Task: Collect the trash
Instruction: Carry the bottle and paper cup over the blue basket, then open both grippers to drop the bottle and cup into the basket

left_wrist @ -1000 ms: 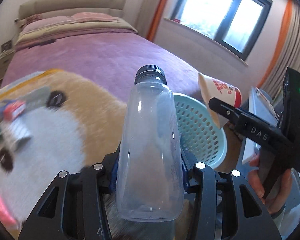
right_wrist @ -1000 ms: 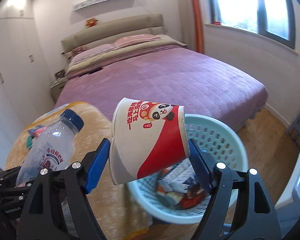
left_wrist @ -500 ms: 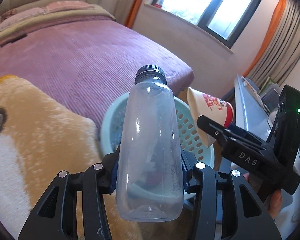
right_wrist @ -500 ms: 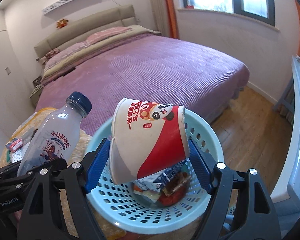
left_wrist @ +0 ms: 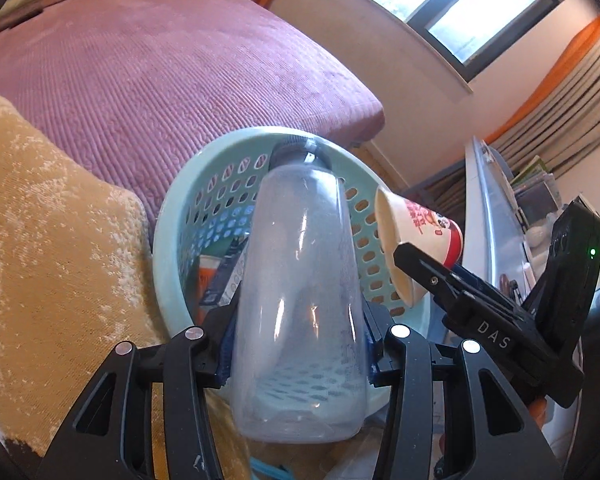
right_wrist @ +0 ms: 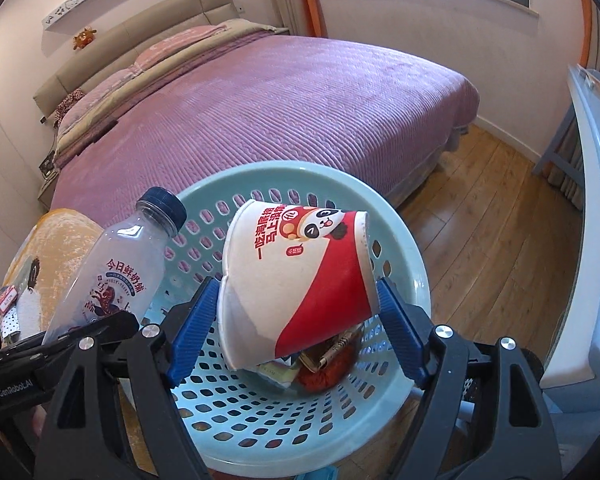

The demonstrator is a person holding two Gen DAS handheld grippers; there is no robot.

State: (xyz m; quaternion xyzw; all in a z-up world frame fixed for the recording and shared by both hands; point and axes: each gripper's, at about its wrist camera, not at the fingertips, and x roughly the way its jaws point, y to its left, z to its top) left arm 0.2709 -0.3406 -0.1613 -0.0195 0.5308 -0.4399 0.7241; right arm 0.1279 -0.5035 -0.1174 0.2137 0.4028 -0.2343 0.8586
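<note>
Left claw [left_wrist: 300, 344], black with blue pads, clenched on a clear plastic bottle with a dark blue screw cap [left_wrist: 300, 300], held upright over the near rim of a pale mint-green perforated round plastic basket [left_wrist: 172, 216]; the bottle's label, read from the right wrist view, carries red Chinese characters "今日鲜奶铺" above a red figure [right_wrist: 120, 284]. Right claw [right_wrist: 300, 320], same build, grasping a white-and-red paper noodle cup [right_wrist: 300, 276] lying tilted on its side between the pads, directly above the basket's opening [right_wrist: 416, 264]; print on the cup shows a cartoon panda face and red Chinese lettering, not fully legible. White lettering "DAS" on the right claw's body in the left wrist view [left_wrist: 488, 332]; "GenRobot.AI" on the left claw's body in the right wrist view [right_wrist: 14, 388]. Basket contents: crumpled wrappers and small cartons [right_wrist: 324, 364] at the bottom. Surroundings: purple ribbed bedspread on a bed [right_wrist: 260, 112], tan-and-white plush blanket [left_wrist: 52, 240] beside the basket, wooden floor [right_wrist: 496, 240].
</note>
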